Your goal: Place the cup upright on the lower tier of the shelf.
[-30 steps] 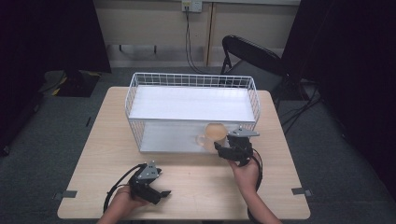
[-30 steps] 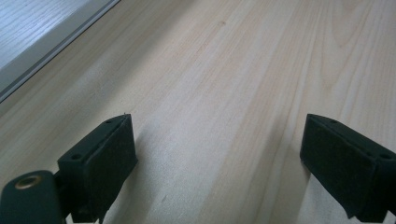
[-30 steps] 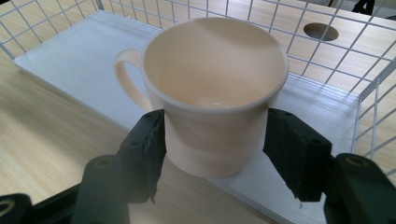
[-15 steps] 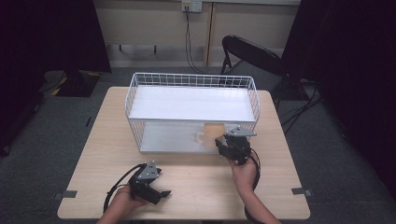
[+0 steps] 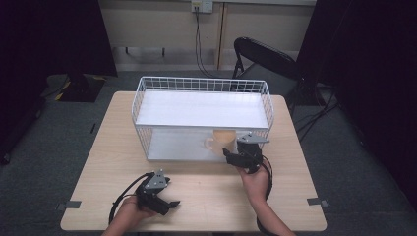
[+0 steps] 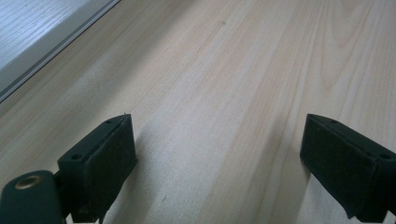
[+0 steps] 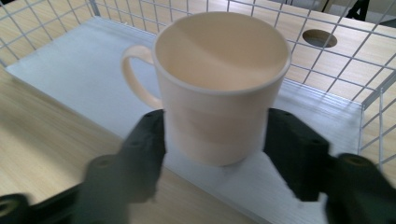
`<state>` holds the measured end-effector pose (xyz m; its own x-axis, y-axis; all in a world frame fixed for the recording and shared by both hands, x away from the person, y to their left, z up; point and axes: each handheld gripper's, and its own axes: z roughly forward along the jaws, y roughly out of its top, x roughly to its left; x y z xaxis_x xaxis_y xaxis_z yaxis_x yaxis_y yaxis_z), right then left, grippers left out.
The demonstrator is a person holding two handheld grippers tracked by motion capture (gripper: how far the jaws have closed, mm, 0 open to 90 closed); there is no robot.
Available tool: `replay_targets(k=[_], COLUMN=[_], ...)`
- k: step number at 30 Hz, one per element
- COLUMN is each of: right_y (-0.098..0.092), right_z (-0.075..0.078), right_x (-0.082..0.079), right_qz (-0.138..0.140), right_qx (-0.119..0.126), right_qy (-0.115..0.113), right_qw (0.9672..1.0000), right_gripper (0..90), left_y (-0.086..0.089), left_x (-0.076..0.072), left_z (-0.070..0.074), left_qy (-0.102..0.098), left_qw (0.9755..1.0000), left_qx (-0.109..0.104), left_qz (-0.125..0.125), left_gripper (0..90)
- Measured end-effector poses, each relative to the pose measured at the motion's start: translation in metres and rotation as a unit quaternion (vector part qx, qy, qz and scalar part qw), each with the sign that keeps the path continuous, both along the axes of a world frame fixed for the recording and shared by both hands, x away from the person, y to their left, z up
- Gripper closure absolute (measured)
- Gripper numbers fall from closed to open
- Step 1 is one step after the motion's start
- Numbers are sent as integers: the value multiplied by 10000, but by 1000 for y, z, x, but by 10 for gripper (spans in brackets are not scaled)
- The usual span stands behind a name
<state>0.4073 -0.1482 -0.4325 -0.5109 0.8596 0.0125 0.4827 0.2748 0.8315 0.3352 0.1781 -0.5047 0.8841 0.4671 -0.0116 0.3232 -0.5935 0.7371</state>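
A cream mug (image 7: 219, 93) with its handle to the left stands upright on the white bottom board (image 7: 70, 70) of a wire rack (image 5: 201, 86), at the front right edge. My right gripper (image 7: 215, 135) reaches in from the table side with a jaw on each side of the mug's lower body. Its jaws have just been opening and stand close beside the mug without clamping it. In the high view the mug (image 5: 223, 139) sits just ahead of the right gripper (image 5: 228, 151). My left gripper (image 5: 169, 202) lies near the table's front edge, open over bare wood (image 6: 215, 154).
The white wire rack has a white upper shelf (image 5: 201, 109) over the bottom board, and its front side is open. Wire walls (image 7: 327, 51) close in behind and right of the mug. A black chair (image 5: 265, 56) stands beyond the wooden table (image 5: 98, 157).
Both hands keep their places, and the mug stays at the rack's front right edge.
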Motion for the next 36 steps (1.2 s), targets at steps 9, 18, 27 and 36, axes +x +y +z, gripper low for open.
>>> replay_targets(k=[9, 18, 27, 36], right_y=[-12, -25, -44, -65], right_z=[1, -3, -10, -15], right_x=[-8, -20, -29, -37], right_qz=[317, 590, 644, 619], right_qx=[186, 202, 242, 179], right_qy=[73, 166, 264, 267], right_qw=[9993, 9979, 9973, 9976], right_gripper=[186, 162, 159, 157], left_y=[0, 0, 0, 0], left_x=[0, 0, 0, 0], left_z=[0, 0, 0, 0], left_qy=[1, 1, 0, 12], left_qw=[10000, 10000, 10000, 10000], left_qx=[2, 2, 0, -13], left_qz=[-1, 0, 1, 2], left_gripper=[98, 98, 98, 98])
